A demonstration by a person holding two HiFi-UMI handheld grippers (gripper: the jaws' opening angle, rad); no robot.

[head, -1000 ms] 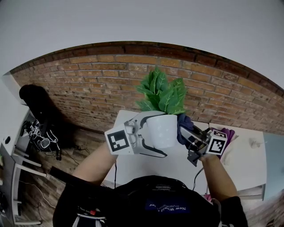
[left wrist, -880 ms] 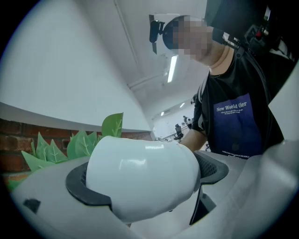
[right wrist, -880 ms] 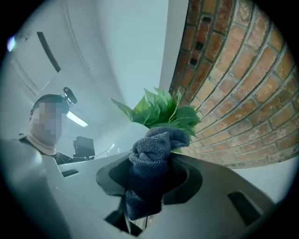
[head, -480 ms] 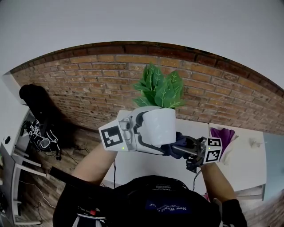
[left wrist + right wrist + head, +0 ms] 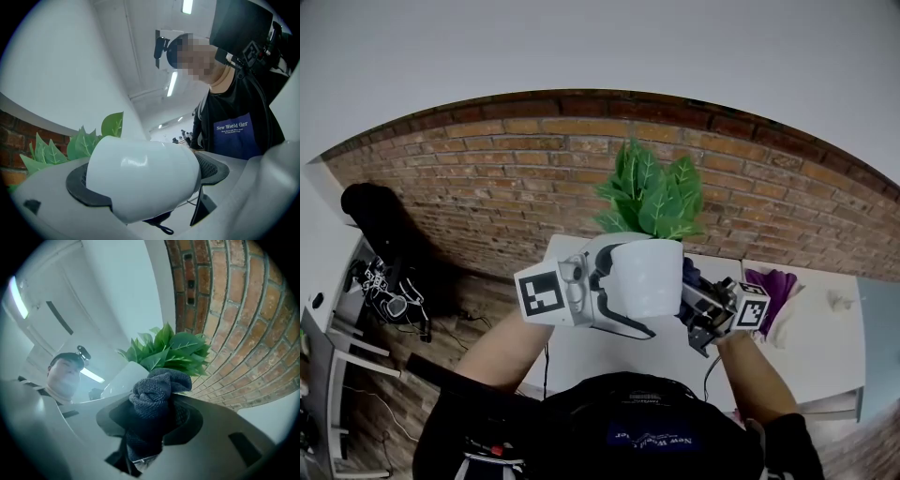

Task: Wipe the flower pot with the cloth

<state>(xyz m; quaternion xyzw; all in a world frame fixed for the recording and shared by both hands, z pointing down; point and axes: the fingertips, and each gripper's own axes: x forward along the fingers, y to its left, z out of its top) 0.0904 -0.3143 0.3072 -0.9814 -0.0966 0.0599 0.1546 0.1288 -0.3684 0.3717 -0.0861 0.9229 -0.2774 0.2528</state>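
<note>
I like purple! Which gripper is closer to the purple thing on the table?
Right. The right gripper, shut on the cloth, is just beside the purple thing; the left gripper, holding the flower pot, sits farther away.

Bright, even indoor light. Ceiling strips are glowing overhead, laying soft glare on the white flower pot. Fisheye is bending the brick wall; corners are going black in both gripper views, and the nearest surfaces are blurring.
</note>
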